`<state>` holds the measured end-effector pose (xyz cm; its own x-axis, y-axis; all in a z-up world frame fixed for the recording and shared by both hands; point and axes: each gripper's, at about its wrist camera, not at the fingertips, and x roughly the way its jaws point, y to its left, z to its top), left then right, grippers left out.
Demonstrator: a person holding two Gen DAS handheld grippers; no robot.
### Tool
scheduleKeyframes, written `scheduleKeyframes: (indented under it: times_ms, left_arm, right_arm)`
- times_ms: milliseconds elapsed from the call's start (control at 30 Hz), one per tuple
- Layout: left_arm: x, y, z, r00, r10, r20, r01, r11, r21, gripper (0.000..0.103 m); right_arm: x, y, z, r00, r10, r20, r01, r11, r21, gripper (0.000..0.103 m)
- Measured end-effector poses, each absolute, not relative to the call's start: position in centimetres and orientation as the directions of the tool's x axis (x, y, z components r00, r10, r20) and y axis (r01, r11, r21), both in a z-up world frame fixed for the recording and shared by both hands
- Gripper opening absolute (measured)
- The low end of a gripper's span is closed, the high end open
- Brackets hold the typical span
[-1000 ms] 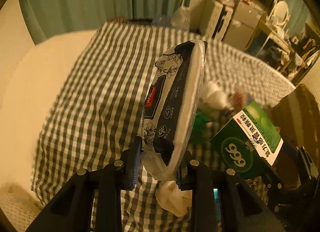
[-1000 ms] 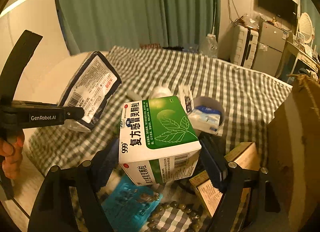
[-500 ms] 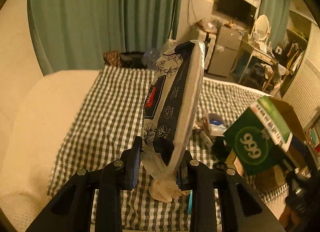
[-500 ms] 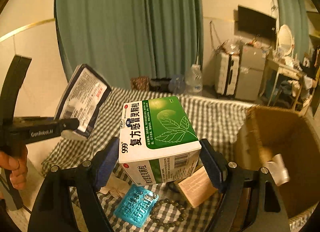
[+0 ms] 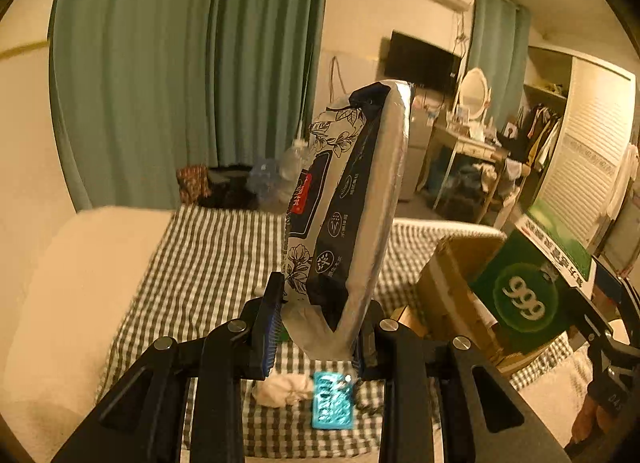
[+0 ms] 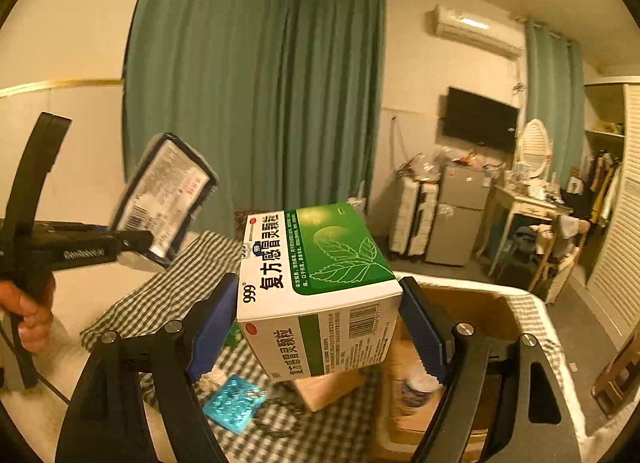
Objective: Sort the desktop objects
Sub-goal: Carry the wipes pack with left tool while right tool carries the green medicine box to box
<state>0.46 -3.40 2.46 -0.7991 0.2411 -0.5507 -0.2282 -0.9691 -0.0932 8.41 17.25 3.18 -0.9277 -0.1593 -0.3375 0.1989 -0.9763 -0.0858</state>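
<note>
My left gripper (image 5: 318, 323) is shut on the lower end of a black and silver wet-wipe pack (image 5: 352, 199), which stands upright above the checked cloth. The right wrist view shows the same pack (image 6: 164, 199) at the left, held by the left gripper (image 6: 132, 247) with a person's hand behind it. My right gripper (image 6: 320, 327) is shut on a green and white medicine box (image 6: 316, 287), which it holds in the air over the near edge of an open cardboard box (image 6: 472, 307). In the left wrist view the medicine box (image 5: 528, 291) hangs at the right.
A teal blister pack (image 5: 333, 405) and a crumpled tissue (image 5: 284, 389) lie on the checked cloth (image 5: 208, 263). A small tan carton (image 6: 328, 387) sits beside the cardboard box (image 5: 452, 283), and a small tub (image 6: 414, 389) lies inside it. Curtains, a fridge and a desk stand behind.
Both grippers have risen and tilted up with their loads, so the room fills the upper views. The medicine box now hangs by the cardboard box's edge. Neither grip has changed.
</note>
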Motion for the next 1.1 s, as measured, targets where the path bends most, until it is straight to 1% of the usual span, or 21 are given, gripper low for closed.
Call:
scheduleKeyframes:
  times_ms: [100, 200, 367, 500, 633, 800, 867, 967, 1100]
  left_arm:
    - [1.7, -2.1, 4.0, -0.822, 0.248, -0.513, -0.239, -0.967, -0.083, 0.028]
    - [2.3, -0.2, 4.6, -0.815, 0.269, -0.513, -0.268, -0.960, -0.078, 0.029]
    - [3.5, 4.0, 5.3, -0.809, 0.299, -0.506, -0.310, -0.949, -0.064, 0.029]
    - [4.2, 6.9, 6.1, -0.803, 0.320, -0.502, -0.339, -0.939, -0.056, 0.029]
    - [4.9, 9.7, 6.7, -0.802, 0.339, -0.491, -0.368, -0.929, -0.040, 0.029]
    - [4.6, 13.3, 6.7, -0.784, 0.368, -0.501, -0.406, -0.913, -0.036, 0.029]
    - [4.6, 14.6, 6.4, -0.776, 0.376, -0.507, -0.419, -0.907, -0.031, 0.029]
    - [4.6, 17.0, 6.1, -0.761, 0.392, -0.518, -0.449, -0.893, -0.017, 0.029]
    - [4.8, 20.5, 4.9, -0.737, 0.415, -0.533, -0.497, -0.868, 0.013, 0.029]
  right_arm:
    - [9.9, 20.2, 4.7, -0.946, -0.128, -0.297, 0.151, -0.987, -0.055, 0.079]
    - [11.0, 22.5, 5.9, -0.952, -0.129, -0.276, 0.140, -0.990, -0.018, 0.078]
    - [13.1, 26.2, 7.6, -0.965, -0.114, -0.235, 0.120, -0.993, -0.013, 0.078]
    - [13.9, 28.4, 7.8, -0.971, -0.083, -0.224, 0.087, -0.996, -0.009, 0.078]
    - [14.7, 29.7, 7.9, -0.972, -0.097, -0.214, 0.093, -0.995, 0.026, 0.078]
    - [15.4, 31.9, 8.2, -0.978, -0.071, -0.194, 0.063, -0.997, 0.048, 0.078]
    - [15.3, 33.1, 8.0, -0.979, -0.052, -0.196, 0.042, -0.998, 0.056, 0.078]
    - [15.6, 35.3, 7.4, -0.979, -0.036, -0.200, 0.016, -0.994, 0.105, 0.078]
    - [15.2, 38.2, 6.3, -0.974, -0.012, -0.225, -0.021, -0.989, 0.144, 0.078]
